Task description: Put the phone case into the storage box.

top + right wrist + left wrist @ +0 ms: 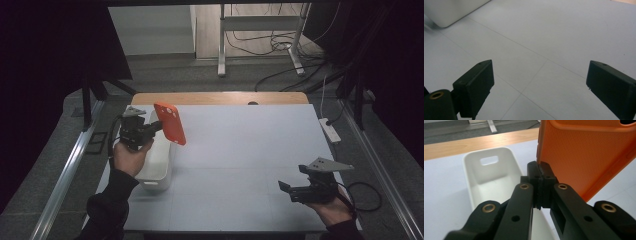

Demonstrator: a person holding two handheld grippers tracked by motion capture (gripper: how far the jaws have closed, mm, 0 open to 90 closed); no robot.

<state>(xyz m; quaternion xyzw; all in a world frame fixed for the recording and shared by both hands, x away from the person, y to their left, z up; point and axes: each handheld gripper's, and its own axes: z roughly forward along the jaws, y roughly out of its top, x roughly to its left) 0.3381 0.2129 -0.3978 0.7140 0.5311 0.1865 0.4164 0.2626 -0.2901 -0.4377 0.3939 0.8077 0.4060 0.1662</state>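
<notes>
We work at a bench (pixel 240 150) with a pale grey top and a wooden strip along its far edge. Beyond it lie grey floor, a metal stand and loose cables; dark curtains close both sides. A white power strip (pixel 330 130) lies at the right edge of the bench.

A white bin (pixel 156 162) stands at the left of the bench, long side running away from us, and looks empty in the left gripper view (pixel 491 177).

The orange phone case (pixel 170 123) is held in the air above the far end of the bin, tilted, its ribbed back toward the left gripper camera (pixel 584 157).

The left tongs (pixel 155 126) are closed on the lower edge of the case, jaws pressed together with the rim between them. The right tongs (pixel 286 187) rest low at the right of the bench, jaws wide apart and holding nothing.

We judge the step in hand to be carrying the case to the bin. The next move calls for lowering the case within the bin walls, then opening the left tongs.
</notes>
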